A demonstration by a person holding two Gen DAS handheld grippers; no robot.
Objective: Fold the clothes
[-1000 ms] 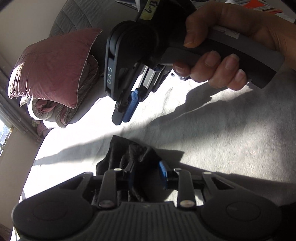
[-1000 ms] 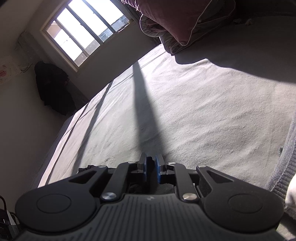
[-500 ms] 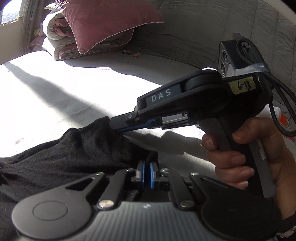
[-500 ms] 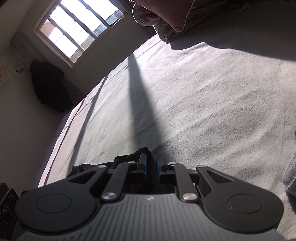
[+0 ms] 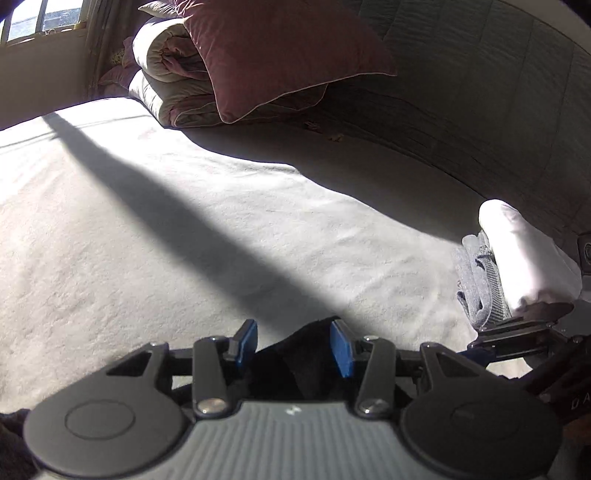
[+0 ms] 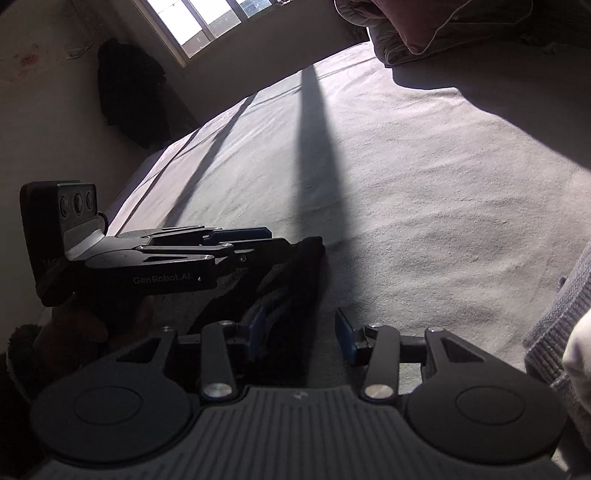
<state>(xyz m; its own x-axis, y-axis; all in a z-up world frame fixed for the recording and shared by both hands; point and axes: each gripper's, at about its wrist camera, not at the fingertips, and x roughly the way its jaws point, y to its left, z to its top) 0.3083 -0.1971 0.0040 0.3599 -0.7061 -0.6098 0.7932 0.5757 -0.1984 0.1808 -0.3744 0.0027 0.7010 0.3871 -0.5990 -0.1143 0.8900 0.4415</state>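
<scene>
1. Now, far left in the left wrist view: window (image 5: 40, 18), then rolled quilt (image 5: 166, 74) with maroon pillow (image 5: 280, 51) leaning on it, at the head of the bed (image 5: 147, 236).
2. Left hand-held gripper (image 5: 293, 345): jaws have just been opening and stand partly apart. A bunched edge of the black knit garment (image 5: 295, 354) sits between the blue pads (image 5: 341, 350), and the pads don't look to be pressing it.
3. Right edge of that view: folded grey garment (image 5: 476, 280) and a white one (image 5: 524, 251) stacked on the bed, well apart from the black one.
4. Right wrist view, left to right: dark clothing (image 6: 129, 92) hanging on the wall, the left tool seen side-on, then the black garment (image 6: 295, 280) lying on the bed sheet just ahead.
5. Right hand-held gripper (image 6: 301, 338): jaws have just been opening and are partly apart. Fabric lies by the left pad, the right pad is over bare sheet, so nothing is gripped.
6. Handling guess: soft, light, limp knit that will sag and bunch, and isn't slippery or fragile. Best taken at an outer edge or corner with a pinch through all layers, one gripper at each end, so it spreads flat for the fold.
7. Task looks mid-way: this piece is not yet neatly folded.
</scene>
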